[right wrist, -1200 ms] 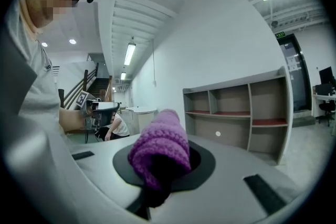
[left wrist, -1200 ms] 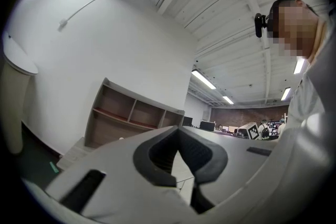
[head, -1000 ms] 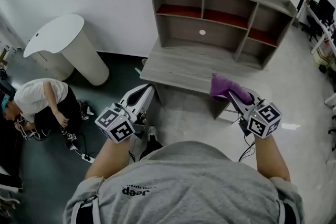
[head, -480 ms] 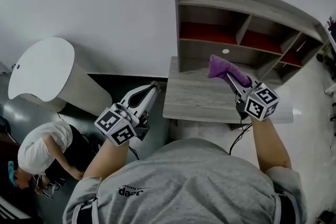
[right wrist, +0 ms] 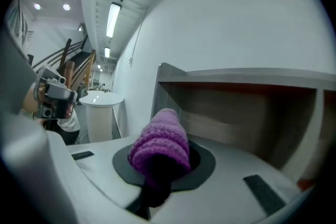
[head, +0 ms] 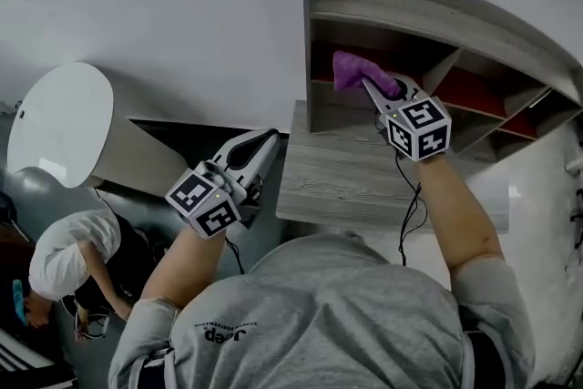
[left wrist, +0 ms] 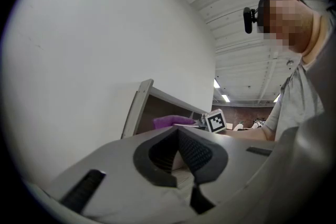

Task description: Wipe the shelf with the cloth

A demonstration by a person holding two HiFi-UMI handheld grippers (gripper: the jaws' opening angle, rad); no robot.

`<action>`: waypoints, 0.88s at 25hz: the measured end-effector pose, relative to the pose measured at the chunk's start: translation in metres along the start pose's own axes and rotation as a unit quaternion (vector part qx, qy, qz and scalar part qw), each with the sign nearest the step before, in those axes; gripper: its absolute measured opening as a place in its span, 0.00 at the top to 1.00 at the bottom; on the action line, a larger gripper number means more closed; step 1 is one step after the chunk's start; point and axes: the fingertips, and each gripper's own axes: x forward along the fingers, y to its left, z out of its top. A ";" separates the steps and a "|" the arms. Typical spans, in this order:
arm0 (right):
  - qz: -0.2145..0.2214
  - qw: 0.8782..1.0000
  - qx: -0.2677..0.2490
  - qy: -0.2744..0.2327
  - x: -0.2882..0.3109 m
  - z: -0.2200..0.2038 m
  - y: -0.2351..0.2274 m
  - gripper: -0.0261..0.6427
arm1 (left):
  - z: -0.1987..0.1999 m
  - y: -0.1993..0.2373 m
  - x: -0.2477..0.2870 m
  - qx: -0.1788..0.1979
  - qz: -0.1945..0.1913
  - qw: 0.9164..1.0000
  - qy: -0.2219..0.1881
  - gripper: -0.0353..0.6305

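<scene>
A grey wooden shelf unit [head: 437, 0] with red-lined compartments stands against a white wall [head: 182, 5] at the back of a matching desk top [head: 364, 178]. A white pedestal table [head: 55, 118] is off to the left, and a second person [head: 68, 264] crouches on the floor below it.

The right gripper [head: 369, 85] is raised to the mouth of the unit's upper-left compartment. Its jaws are clamped on a bunched purple cloth [head: 351, 68], which sticks out ahead of them toward the red board. Seen along the gripper's own jaws, the cloth [right wrist: 160, 144] fills the space between them, with the open compartment just beyond. Whether the fabric already touches the wood cannot be told.

The left gripper [head: 264, 139] hangs low beside the desk's left edge, clear of the furniture. Its jaws are closed tip to tip on nothing.

By this showing the cloth is in hand and delivered to the first compartment. The wiping itself looks barely begun, if begun at all, and the other compartments are all still to do.
</scene>
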 end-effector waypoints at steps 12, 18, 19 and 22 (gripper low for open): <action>-0.037 0.975 -0.166 0.145 0.167 -0.035 -0.042 0.86 | -0.038 0.018 -0.004 -0.030 0.071 0.997 0.017 0.91; -0.025 0.962 -0.190 0.195 0.206 -0.045 -0.044 0.86 | -0.041 0.033 -0.024 -0.050 0.074 0.996 0.009 0.91; -0.020 0.959 -0.197 0.200 0.206 -0.046 -0.043 0.86 | -0.041 0.034 -0.027 -0.052 0.074 0.996 0.006 0.91; 0.000 0.955 -0.212 0.209 0.206 -0.048 -0.040 0.86 | -0.043 0.037 -0.034 -0.057 0.073 0.996 0.001 0.91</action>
